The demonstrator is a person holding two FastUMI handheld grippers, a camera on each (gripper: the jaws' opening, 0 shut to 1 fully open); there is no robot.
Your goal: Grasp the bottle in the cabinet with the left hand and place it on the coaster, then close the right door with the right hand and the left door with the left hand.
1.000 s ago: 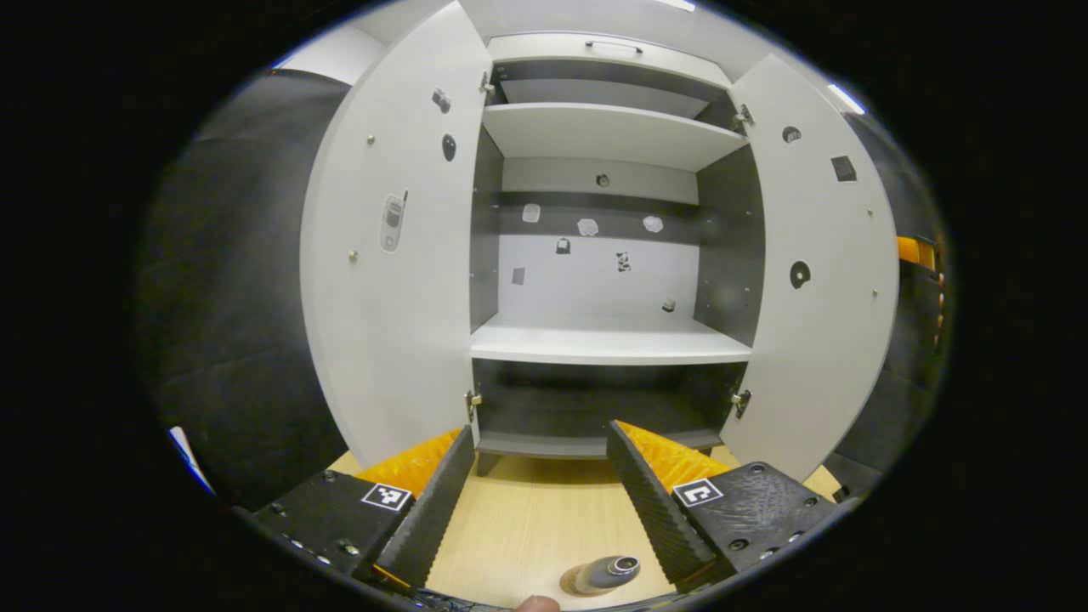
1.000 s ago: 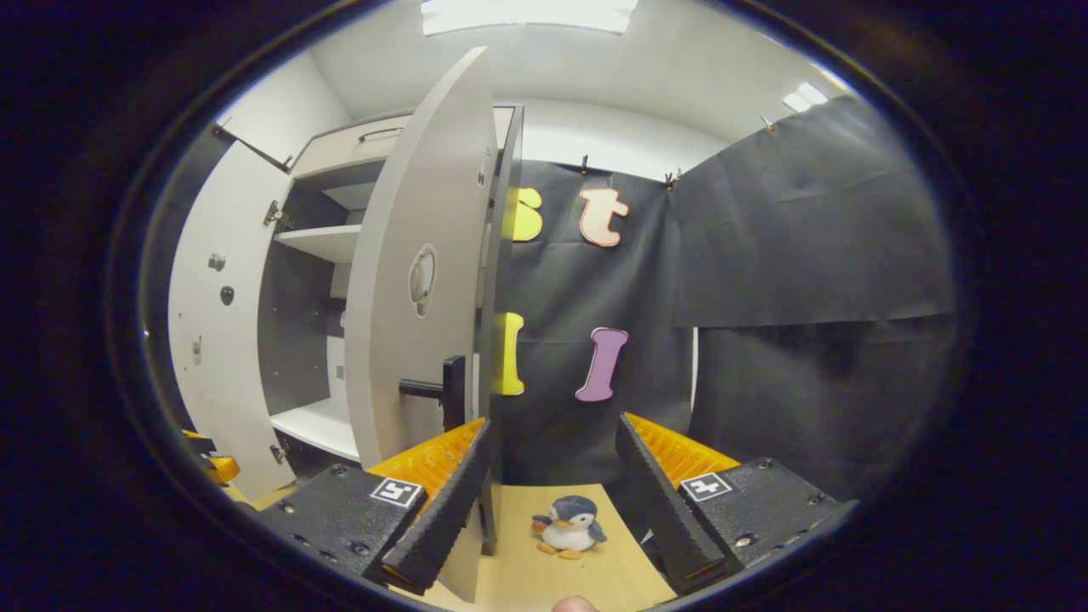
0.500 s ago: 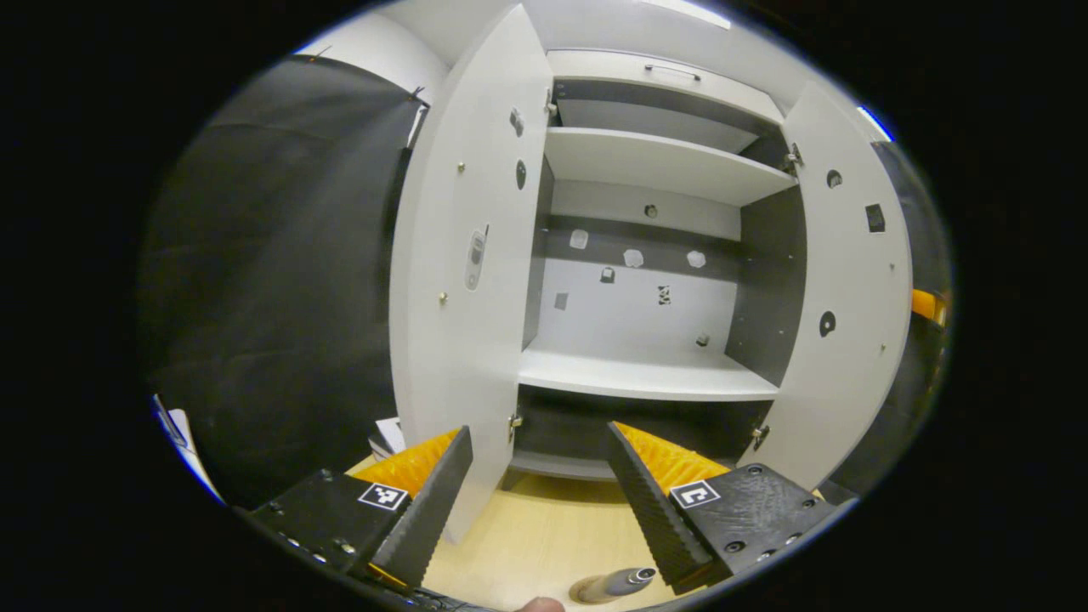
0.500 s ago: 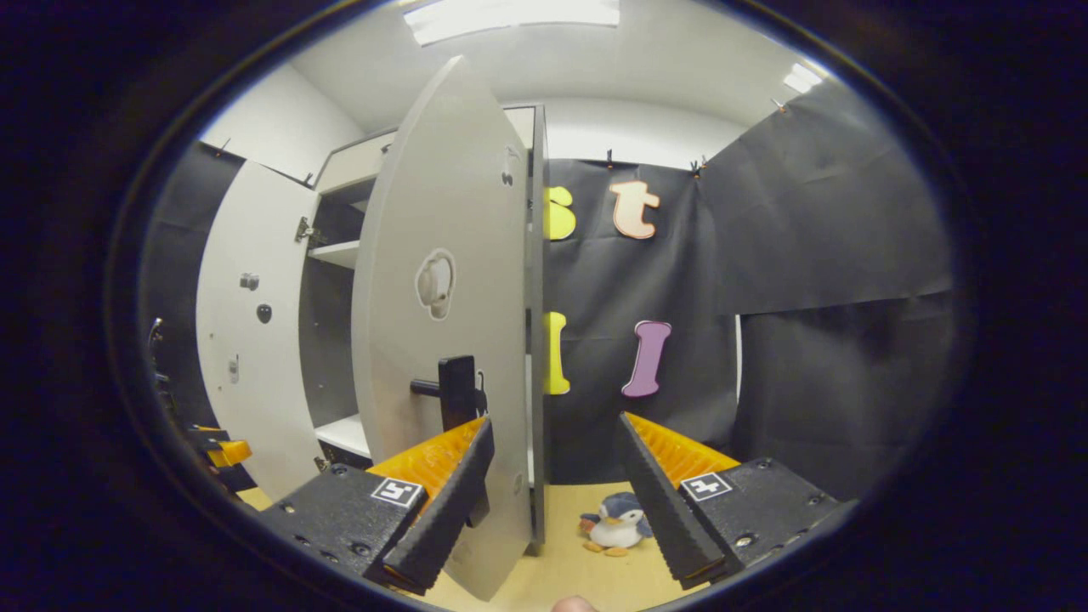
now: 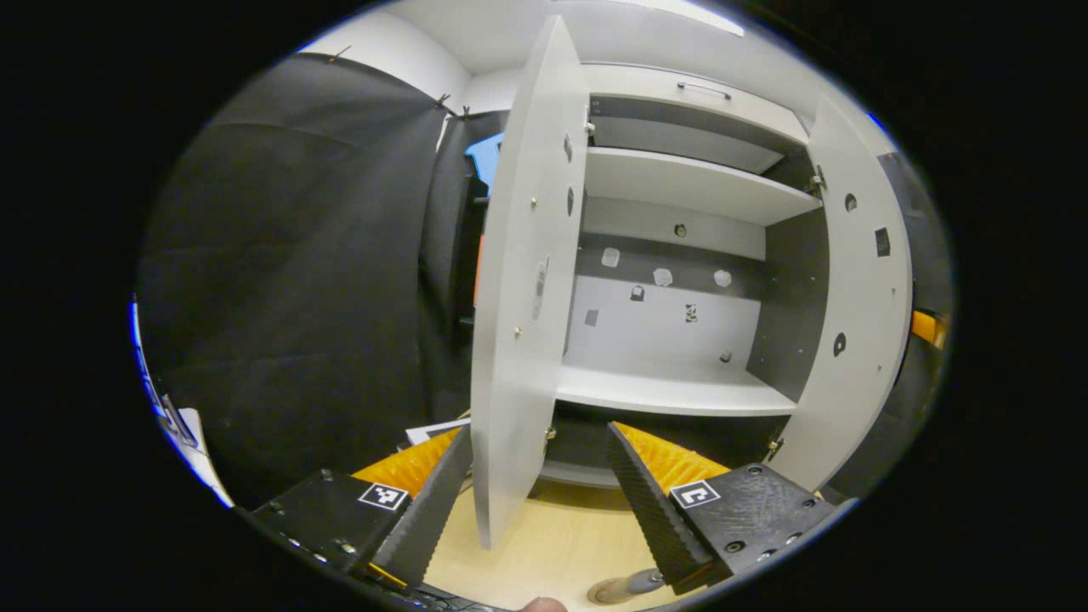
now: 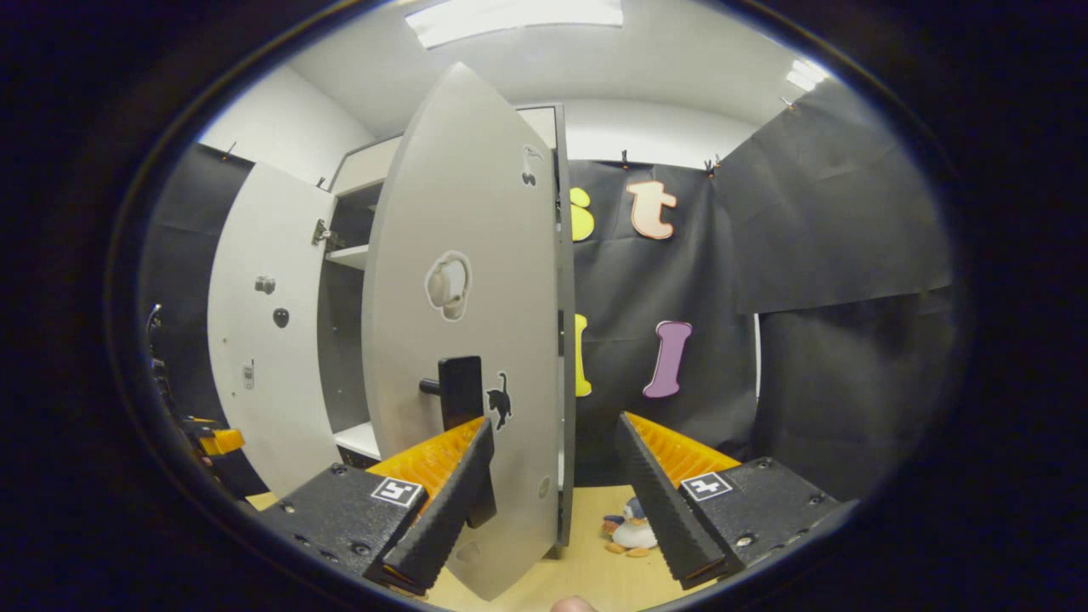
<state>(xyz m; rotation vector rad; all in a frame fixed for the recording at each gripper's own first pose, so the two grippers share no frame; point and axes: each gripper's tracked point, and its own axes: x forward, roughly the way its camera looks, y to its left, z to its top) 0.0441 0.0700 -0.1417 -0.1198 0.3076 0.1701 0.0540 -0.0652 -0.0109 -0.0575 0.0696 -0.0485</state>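
Note:
The white cabinet (image 5: 671, 391) stands open with bare shelves. A grey bottle (image 5: 636, 582) stands on a round coaster (image 5: 603, 593) on the wooden table, low down beside my left gripper's right finger. My left gripper (image 5: 537, 438) is open, and the free edge of the left door (image 5: 514, 340) lies between its fingers. The right door (image 5: 858, 340) stands open at the right. My right gripper (image 6: 554, 425) is open at the outer face of the right door (image 6: 476, 323), near its black handle (image 6: 459, 391).
A small penguin toy (image 6: 627, 534) sits on the table behind the right door. The left door's inner face (image 6: 263, 340) and my left gripper (image 6: 208, 440) appear at the far left of the right gripper view. Black cloth walls surround the booth.
My left gripper has swung left, so the left door's edge now lies between its fingers. My right gripper has moved round to the right door's outer face. The bottle stays on the coaster.

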